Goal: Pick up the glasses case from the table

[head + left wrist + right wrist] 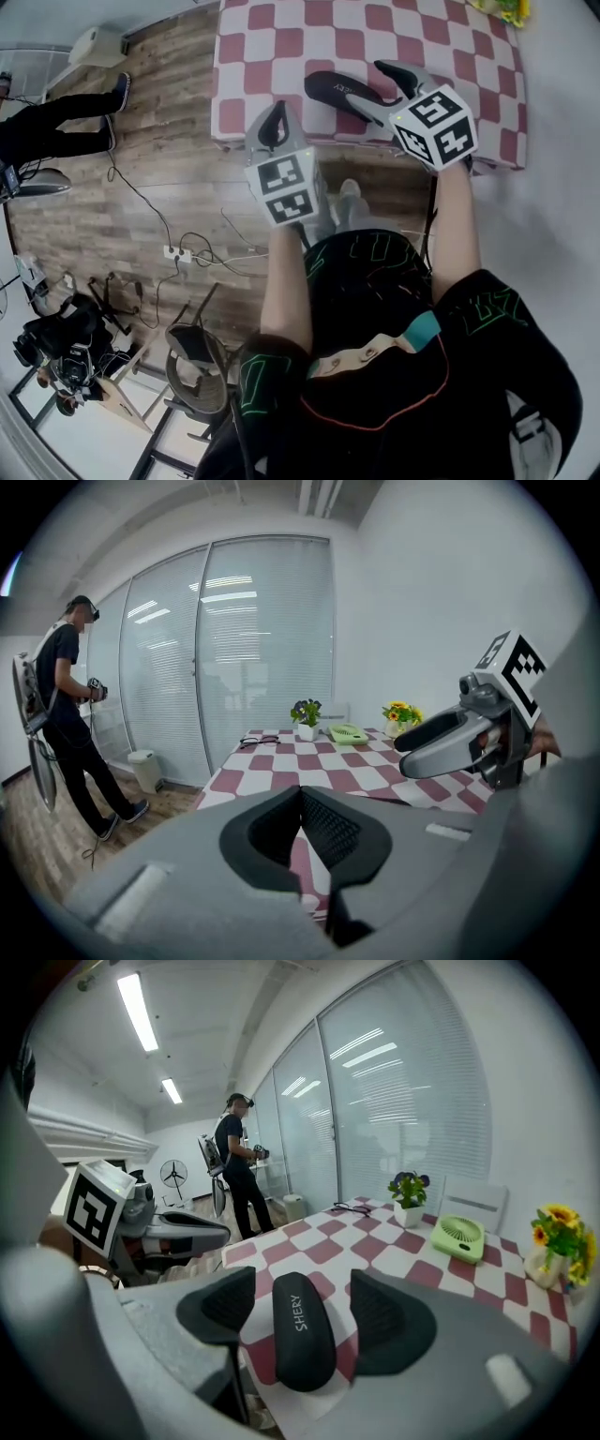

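A black glasses case (337, 91) lies near the front edge of the table with the red-and-white checked cloth (281, 56). In the right gripper view the case (302, 1340), printed SHERY, lies lengthwise between my right gripper's (302, 1283) two pads. The jaws stand open, with a gap on each side of the case. In the head view the right gripper (380, 86) reaches over the case's right end. My left gripper (275, 127) hangs at the table's front edge, left of the case. Its jaws (300, 803) are shut with nothing in them.
Farther back on the table are a pair of glasses (352, 1208), a potted plant (409, 1196), a green fan (458, 1237) and yellow flowers (560, 1237). A person (66, 724) stands by the glass wall. Cables and a power strip (173, 251) lie on the wooden floor.
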